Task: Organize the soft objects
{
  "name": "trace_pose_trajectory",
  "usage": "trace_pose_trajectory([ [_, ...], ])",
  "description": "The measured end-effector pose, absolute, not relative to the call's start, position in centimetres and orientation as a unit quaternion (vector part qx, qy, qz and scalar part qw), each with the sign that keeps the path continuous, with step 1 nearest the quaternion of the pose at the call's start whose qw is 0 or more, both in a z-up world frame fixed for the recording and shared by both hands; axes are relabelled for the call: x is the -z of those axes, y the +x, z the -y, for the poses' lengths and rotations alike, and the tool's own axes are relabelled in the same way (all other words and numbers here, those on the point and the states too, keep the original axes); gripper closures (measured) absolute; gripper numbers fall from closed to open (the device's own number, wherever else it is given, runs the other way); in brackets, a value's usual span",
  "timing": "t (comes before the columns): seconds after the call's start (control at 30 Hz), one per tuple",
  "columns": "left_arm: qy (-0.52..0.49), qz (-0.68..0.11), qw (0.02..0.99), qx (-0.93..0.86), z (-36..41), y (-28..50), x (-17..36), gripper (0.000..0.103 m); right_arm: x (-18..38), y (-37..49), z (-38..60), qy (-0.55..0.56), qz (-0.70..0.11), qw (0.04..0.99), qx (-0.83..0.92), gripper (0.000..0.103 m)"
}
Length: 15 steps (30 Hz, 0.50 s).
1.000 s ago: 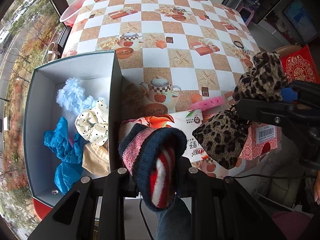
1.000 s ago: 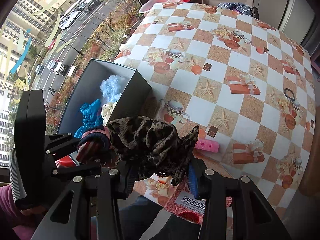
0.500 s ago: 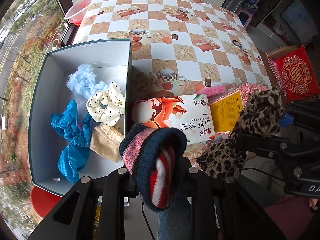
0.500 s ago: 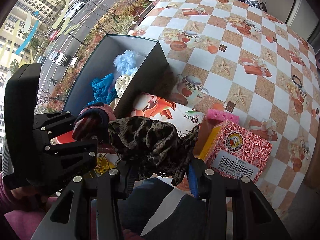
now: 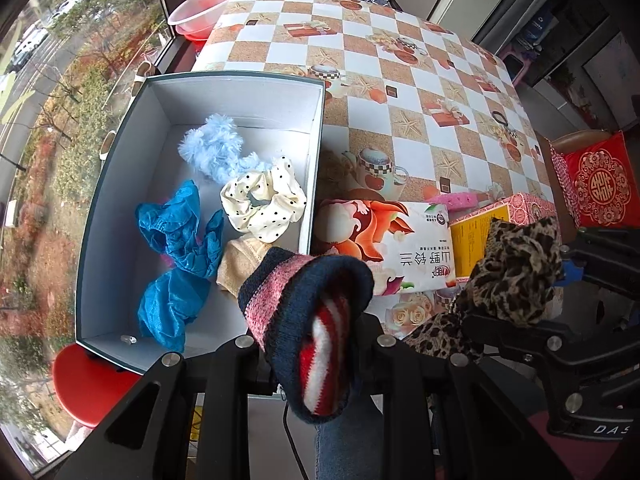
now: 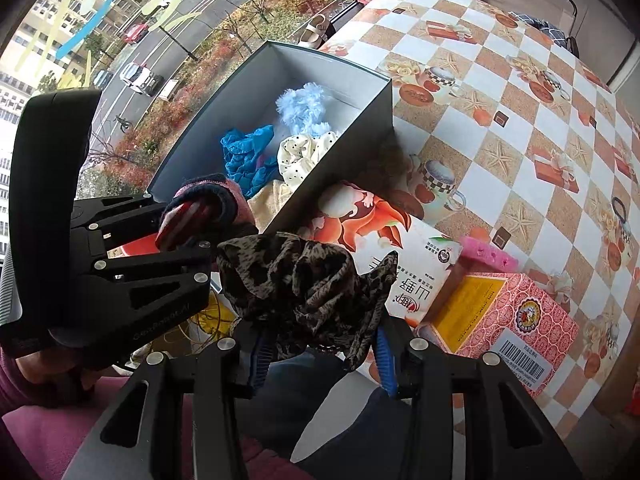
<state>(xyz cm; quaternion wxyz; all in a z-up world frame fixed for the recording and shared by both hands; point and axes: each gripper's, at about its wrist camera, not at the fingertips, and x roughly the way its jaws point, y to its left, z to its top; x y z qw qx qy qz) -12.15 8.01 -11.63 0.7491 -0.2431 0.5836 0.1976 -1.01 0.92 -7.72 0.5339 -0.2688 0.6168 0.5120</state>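
Observation:
My left gripper (image 5: pixel 316 332) is shut on a knitted item (image 5: pixel 308 300) striped in navy, pink, red and white, held just off the near right corner of an open grey box (image 5: pixel 120 152). The box holds a fluffy light-blue piece (image 5: pixel 216 148), a cream dotted scrunchie (image 5: pixel 264 204), crumpled blue cloth (image 5: pixel 180 248) and a beige cloth (image 5: pixel 240 256). To the right, my right gripper (image 6: pixel 320 344) is shut on a bunched leopard-print cloth (image 6: pixel 296 280), which hangs over the table's near edge. The same leopard-print cloth (image 5: pixel 512 276) shows in the left wrist view.
A white snack bag (image 5: pixel 400 240) lies against the box's right wall, with a red patterned carton (image 6: pixel 500 320) and a pink sponge (image 6: pixel 484 254) beside it. The checkered tablecloth (image 5: pixel 400 80) carries a black hair tie (image 5: pixel 499 117). A pink basin (image 5: pixel 212 4) stands far left and a red stool (image 5: pixel 88 384) below the box.
Both grippers have carried their cloths to the left along the table's near edge, so the box now fills more of each view. Neither grip has changed.

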Motion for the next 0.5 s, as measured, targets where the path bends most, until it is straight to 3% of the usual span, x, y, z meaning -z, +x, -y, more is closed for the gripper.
trace_pose_trajectory([
  [0.5,-0.301,-0.564,0.719,-0.273,-10.8,-16.0,11.8,0.077,7.7,-2.4,-5.3,-0.296,-0.604,0.49,-0.555,0.058],
])
